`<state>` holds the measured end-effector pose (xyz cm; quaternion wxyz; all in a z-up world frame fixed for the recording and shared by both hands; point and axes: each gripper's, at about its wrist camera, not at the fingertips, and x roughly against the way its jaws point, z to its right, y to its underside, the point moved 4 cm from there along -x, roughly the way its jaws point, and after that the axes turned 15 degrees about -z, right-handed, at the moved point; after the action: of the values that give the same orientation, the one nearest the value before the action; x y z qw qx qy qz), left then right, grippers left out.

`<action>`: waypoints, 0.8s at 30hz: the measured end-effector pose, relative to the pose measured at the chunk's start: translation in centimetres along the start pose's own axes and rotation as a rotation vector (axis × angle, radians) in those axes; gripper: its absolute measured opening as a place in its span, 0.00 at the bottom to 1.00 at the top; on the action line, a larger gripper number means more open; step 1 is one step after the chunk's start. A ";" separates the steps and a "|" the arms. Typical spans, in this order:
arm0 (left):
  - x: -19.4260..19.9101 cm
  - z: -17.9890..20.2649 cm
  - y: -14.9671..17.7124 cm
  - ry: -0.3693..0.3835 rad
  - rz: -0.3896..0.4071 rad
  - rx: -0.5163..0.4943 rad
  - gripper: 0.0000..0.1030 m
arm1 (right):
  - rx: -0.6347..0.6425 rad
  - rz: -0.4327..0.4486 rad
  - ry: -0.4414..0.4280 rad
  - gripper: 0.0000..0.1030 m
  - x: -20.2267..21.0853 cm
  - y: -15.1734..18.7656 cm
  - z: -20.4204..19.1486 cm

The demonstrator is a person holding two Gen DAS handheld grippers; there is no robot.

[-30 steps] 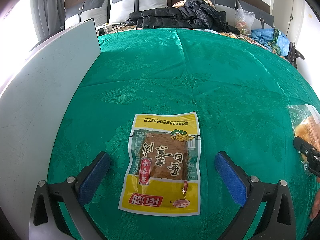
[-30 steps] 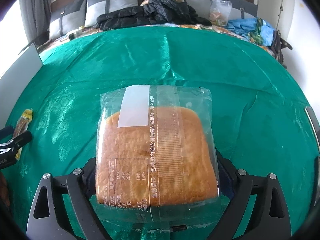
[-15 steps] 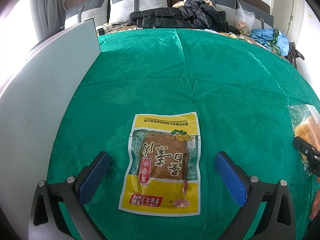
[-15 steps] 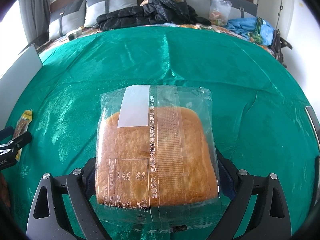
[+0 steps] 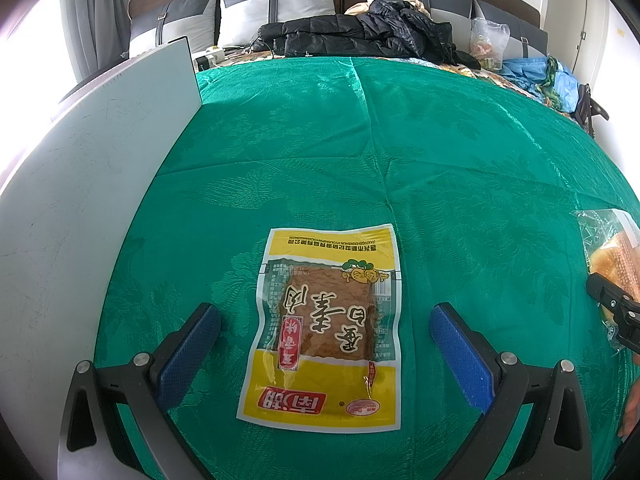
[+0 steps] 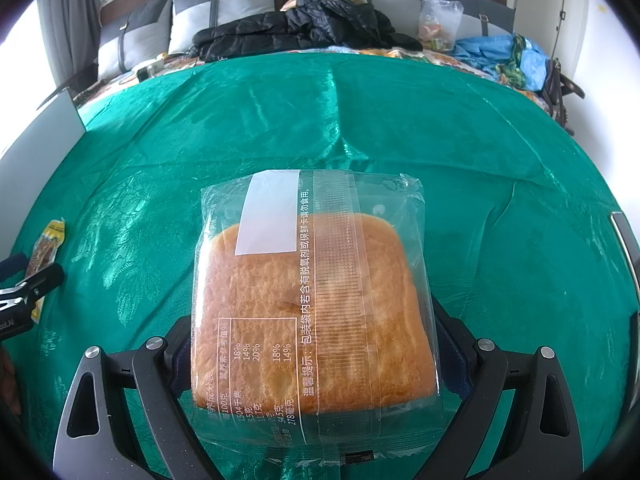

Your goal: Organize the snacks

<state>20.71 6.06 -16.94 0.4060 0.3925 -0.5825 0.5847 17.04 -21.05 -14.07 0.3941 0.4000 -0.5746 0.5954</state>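
Green patterned cloth (image 5: 440, 168) covers the work surface in both wrist views and carries both snacks. Nearest in the left wrist view, the left gripper (image 5: 325, 334) has its jaws spread wide, one blue pad on each side of the yellow snack packet (image 5: 326, 330), which lies flat on the cloth, untouched by either pad; this straddling position suits a pinch across the packet's width. In the right wrist view, the right gripper (image 6: 312, 354) brackets the bagged bread (image 6: 312, 312) by its side edges, jaws roughly as wide as the bag. The pads are mostly hidden behind the film, so contact is probable but not confirmed, and whether the bag is lifted cannot be told. A white board (image 5: 80, 184) borders the cloth at left. Farther back lie a black jacket (image 5: 360, 34), then grey pillows (image 5: 276, 4) against the headboard.
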 end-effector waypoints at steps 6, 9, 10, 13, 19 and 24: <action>0.0 0.0 0.0 0.000 0.000 0.000 1.00 | 0.000 0.000 0.000 0.92 0.0 0.0 0.0; 0.0 0.0 0.0 0.000 0.000 0.000 1.00 | 0.000 0.000 0.000 0.92 0.0 0.0 0.0; 0.0 0.0 0.0 0.001 0.000 0.000 1.00 | 0.000 0.000 0.000 0.92 0.0 0.0 0.0; 0.0 0.1 -0.1 0.014 -0.005 -0.022 1.00 | 0.000 0.000 -0.001 0.92 0.0 0.0 0.0; 0.0 0.3 -0.3 0.047 -0.095 -0.135 1.00 | -0.001 0.000 -0.001 0.92 0.0 0.0 0.0; 0.9 0.5 -0.6 0.046 -0.119 -0.120 0.60 | -0.001 0.000 -0.003 0.93 0.0 0.0 0.0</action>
<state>20.96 5.60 -15.92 0.4759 0.3879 -0.5827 0.5325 17.02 -21.05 -14.06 0.3933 0.4006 -0.5755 0.5947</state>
